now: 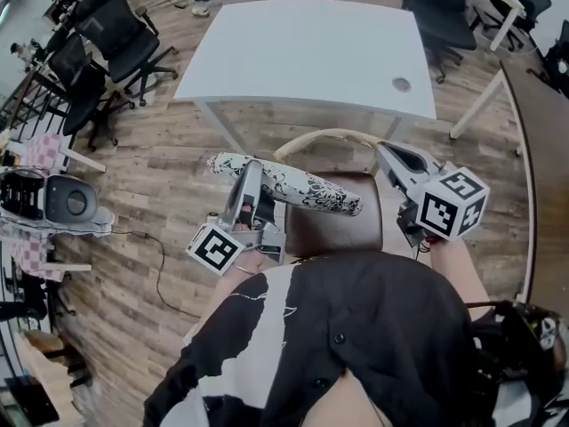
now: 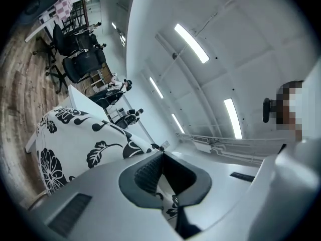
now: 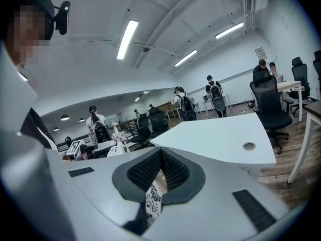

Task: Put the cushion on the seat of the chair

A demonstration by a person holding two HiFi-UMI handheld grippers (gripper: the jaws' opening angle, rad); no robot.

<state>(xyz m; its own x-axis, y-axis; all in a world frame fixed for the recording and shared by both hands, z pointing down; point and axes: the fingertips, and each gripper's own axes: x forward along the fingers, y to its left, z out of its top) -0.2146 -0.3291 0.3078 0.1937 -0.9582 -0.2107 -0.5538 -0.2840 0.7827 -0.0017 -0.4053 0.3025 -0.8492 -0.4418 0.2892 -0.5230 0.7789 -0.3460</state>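
Two hand-held grippers, left (image 1: pixel 252 173) and right (image 1: pixel 385 153), clamp one cushion (image 1: pixel 302 188) above one chair (image 1: pixel 342 231).

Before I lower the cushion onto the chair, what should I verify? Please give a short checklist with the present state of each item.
1. Left gripper shut on the cushion: ok, floral fabric sits between its pads.
2. Right gripper shut on the cushion: ok in its own view, where the pads meet on floral fabric. The head view does not show the contact.
3. Chair seat free of other things: ok, the visible part is bare.
4. Cushion centred over the seat: not ok, it reaches past the seat's left edge.
5. Cushion lying flat: not ok, from above it shows mostly its edge.
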